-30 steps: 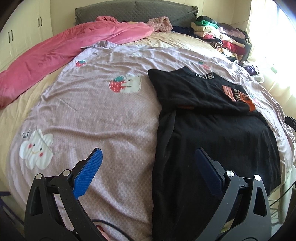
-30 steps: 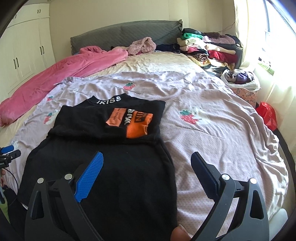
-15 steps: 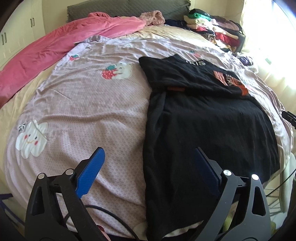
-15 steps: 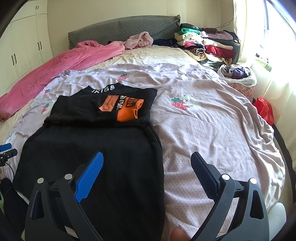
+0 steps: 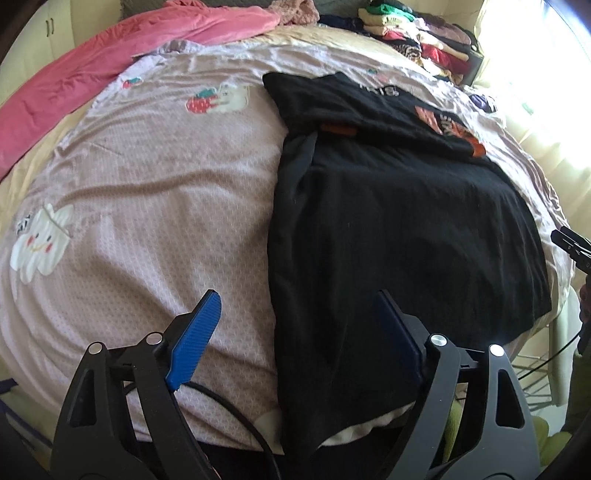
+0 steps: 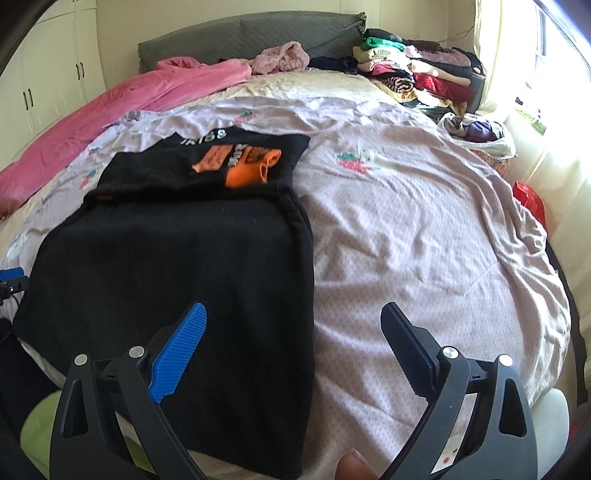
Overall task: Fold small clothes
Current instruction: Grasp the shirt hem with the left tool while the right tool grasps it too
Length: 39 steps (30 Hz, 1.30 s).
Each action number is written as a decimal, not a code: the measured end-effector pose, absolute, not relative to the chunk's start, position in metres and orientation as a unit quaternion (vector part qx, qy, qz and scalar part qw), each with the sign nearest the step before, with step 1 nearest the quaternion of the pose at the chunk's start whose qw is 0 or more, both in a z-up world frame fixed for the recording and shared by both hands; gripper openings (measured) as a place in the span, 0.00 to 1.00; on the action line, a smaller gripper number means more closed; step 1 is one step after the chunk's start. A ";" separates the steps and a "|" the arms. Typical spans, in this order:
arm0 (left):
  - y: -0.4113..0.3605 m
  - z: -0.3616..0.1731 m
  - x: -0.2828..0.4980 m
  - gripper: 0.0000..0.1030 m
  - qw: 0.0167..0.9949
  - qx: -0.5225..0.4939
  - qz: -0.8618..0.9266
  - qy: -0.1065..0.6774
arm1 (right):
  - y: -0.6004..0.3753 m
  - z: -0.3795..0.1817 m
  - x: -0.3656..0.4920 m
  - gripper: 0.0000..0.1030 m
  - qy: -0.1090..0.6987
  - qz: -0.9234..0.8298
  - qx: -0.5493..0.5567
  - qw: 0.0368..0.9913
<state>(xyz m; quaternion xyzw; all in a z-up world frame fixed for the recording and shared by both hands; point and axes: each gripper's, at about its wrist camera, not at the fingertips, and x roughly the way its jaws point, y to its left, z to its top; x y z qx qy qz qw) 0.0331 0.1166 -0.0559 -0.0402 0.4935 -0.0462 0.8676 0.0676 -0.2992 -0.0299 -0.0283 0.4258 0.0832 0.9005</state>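
A black T-shirt [image 5: 399,229] with an orange print lies on the lilac bedsheet [image 5: 147,206], its top part folded down over its body. It also shows in the right wrist view [image 6: 177,266], the orange print [image 6: 240,162] facing up. Its lower hem hangs over the bed's near edge. My left gripper [image 5: 295,306] is open and empty, above the shirt's left edge near the hem. My right gripper [image 6: 293,321] is open and empty, above the shirt's right edge near the hem. The tip of the right gripper [image 5: 569,243] shows at the far right of the left wrist view.
A pink duvet [image 6: 122,99] lies along the bed's far left. A pile of folded clothes [image 6: 417,74] stands at the far right by the grey headboard [image 6: 243,33]. A white bag of clothes [image 6: 476,133] and a red bag [image 6: 528,195] are beside the bed on the right.
Both grippers have pulled back toward the bed's near edge and tilted down, so the shirt's hem and the bed edge now show. Both stay open. The shirt has not moved.
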 end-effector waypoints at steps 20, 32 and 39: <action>0.112 -0.068 0.023 0.56 0.856 -0.034 -0.048 0.514 | -0.309 -0.063 0.052 0.34 0.479 0.123 -0.011 0.869; 0.114 -0.071 0.023 0.38 0.852 -0.039 -0.048 0.520 | -0.309 -0.066 0.057 0.17 0.482 0.154 0.020 0.862; 0.111 -0.073 0.025 0.28 0.848 -0.036 -0.057 0.526 | -0.312 -0.061 0.057 0.18 0.477 0.173 0.030 0.861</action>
